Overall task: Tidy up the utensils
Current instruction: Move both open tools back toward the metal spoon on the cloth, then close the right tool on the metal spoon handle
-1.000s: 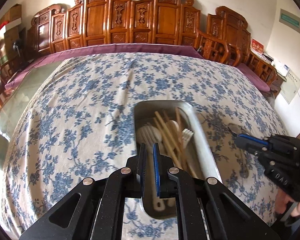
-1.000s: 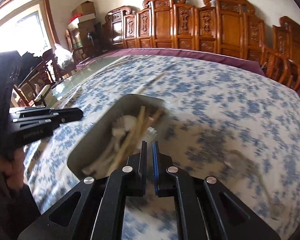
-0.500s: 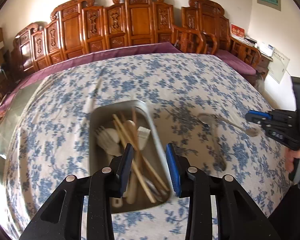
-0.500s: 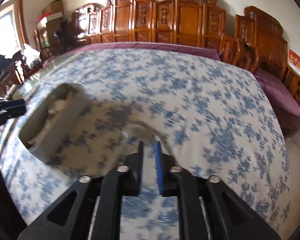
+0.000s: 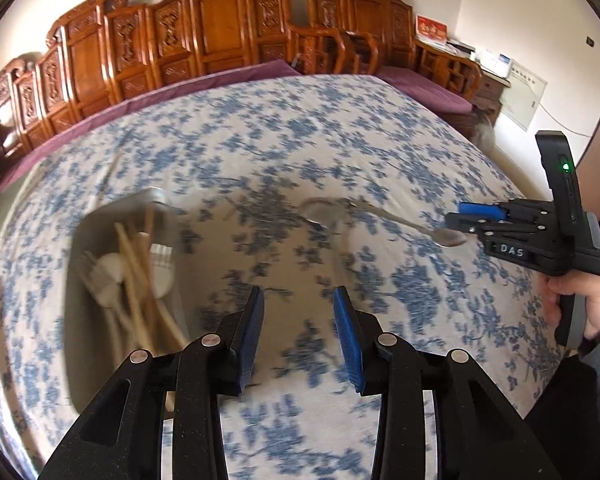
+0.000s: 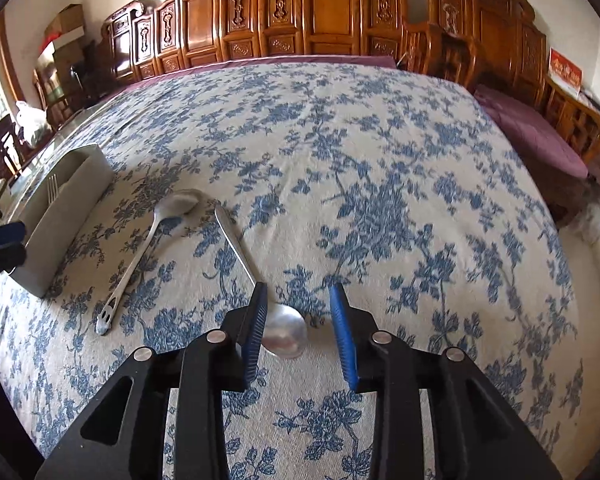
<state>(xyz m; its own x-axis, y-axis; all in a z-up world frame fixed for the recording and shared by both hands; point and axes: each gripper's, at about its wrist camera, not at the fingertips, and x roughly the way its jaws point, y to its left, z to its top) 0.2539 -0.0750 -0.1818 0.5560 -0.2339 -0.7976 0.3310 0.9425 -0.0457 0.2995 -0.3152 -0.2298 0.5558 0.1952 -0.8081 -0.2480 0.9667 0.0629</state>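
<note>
Floral tablecloth (image 6: 380, 152) — right gripper (image 6: 298, 316) fingers opening around a spoon (image 6: 286, 336); left gripper (image 5: 298, 320) fingers apart, empty.

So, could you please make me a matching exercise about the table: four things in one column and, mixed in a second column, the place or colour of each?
Things
1. chopsticks
2. spoon with holes in its handle
3. plain spoon
4. tablecloth

Place or colour
A. white with blue flowers
B. inside the tray
C. on the cloth, nearer to the tray
D. on the cloth, farther from the tray

Pairs: 1-B, 2-C, 3-D, 4-A
</note>
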